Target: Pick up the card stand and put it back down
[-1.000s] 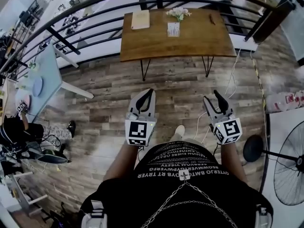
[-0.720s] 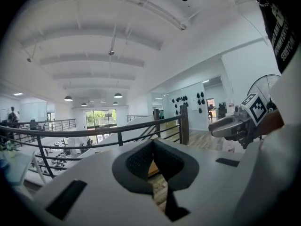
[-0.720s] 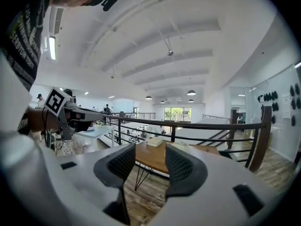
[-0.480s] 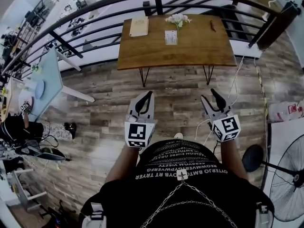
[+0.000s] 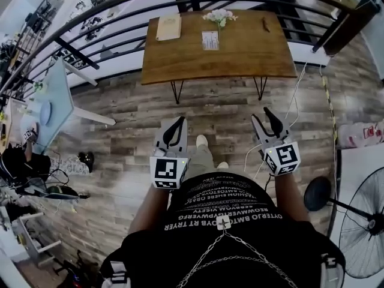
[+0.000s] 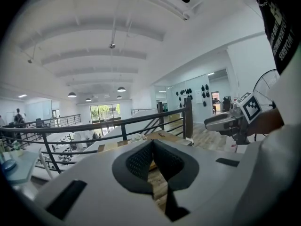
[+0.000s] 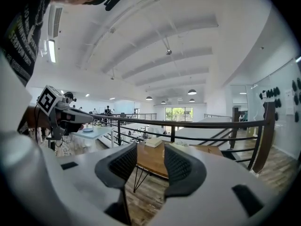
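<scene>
Your left tongs [image 5: 179, 122] are clenched on nothing. Your right tongs [image 5: 262, 116] stand parted and empty, having just narrowed slightly. Both hang over the wooden floor [image 5: 228, 110], well short of the table [image 5: 258, 53]. The card stand [image 5: 210, 40] sits there, near the flowers [image 5: 219, 17].

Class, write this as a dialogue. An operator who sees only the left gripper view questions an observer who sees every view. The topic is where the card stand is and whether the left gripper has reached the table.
Operator: My own jaws cover most of the table. Where is the card stand?
Observer: The card stand stands upright on the wooden table, near the middle of its far side, just in front of the flowers.
Operator: Is my gripper at the table?
Observer: No. A stretch of floor lies between the left gripper and the table's near edge.
</scene>
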`<state>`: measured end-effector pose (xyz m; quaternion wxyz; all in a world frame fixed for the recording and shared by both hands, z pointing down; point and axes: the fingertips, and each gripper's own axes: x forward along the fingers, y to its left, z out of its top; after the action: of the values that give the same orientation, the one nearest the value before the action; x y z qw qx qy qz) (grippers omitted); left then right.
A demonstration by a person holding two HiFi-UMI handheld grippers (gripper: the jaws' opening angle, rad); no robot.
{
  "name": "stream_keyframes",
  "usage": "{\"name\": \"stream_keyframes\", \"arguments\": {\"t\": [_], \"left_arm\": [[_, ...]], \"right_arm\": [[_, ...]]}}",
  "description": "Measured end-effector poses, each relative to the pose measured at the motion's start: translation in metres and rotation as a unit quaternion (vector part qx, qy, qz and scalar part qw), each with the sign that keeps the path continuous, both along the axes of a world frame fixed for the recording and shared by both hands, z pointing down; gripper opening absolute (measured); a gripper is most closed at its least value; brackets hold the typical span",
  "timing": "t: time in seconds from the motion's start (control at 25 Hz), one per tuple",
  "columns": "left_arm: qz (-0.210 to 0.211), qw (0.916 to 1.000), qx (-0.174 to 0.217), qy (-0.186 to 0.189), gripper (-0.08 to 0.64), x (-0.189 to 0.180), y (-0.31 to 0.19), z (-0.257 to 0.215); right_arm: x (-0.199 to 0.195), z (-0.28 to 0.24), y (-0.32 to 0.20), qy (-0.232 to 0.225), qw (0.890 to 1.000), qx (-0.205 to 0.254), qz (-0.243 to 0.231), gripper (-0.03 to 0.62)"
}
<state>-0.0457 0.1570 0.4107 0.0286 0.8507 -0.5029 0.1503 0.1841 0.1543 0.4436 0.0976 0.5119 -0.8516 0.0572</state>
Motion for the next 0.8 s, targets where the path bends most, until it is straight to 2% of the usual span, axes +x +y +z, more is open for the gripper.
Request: {"name": "stream_keyframes", "arguments": {"t": [0.24, 0.48, 0.8], "left_arm": [[-0.007, 0.9998, -0.019, -0.003, 0.026, -0.014, -0.019, 0.017], [0.018, 0.9998, -0.004, -0.005, 0.027, -0.006, -0.065, 0.011], [0.041, 0.9991, 0.007, 0.007, 0.027, 0.013, -0.130, 0.002]], "right_arm": [[-0.012, 0.018, -0.017, -0.008, 1.000, -0.024, -0.006, 0.166], [-0.023, 0.019, -0.055, -0.002, 1.000, -0.026, -0.004, 0.166], [-0.019, 0.016, -0.111, -0.006, 0.999, -0.031, 0.004, 0.166]]}}
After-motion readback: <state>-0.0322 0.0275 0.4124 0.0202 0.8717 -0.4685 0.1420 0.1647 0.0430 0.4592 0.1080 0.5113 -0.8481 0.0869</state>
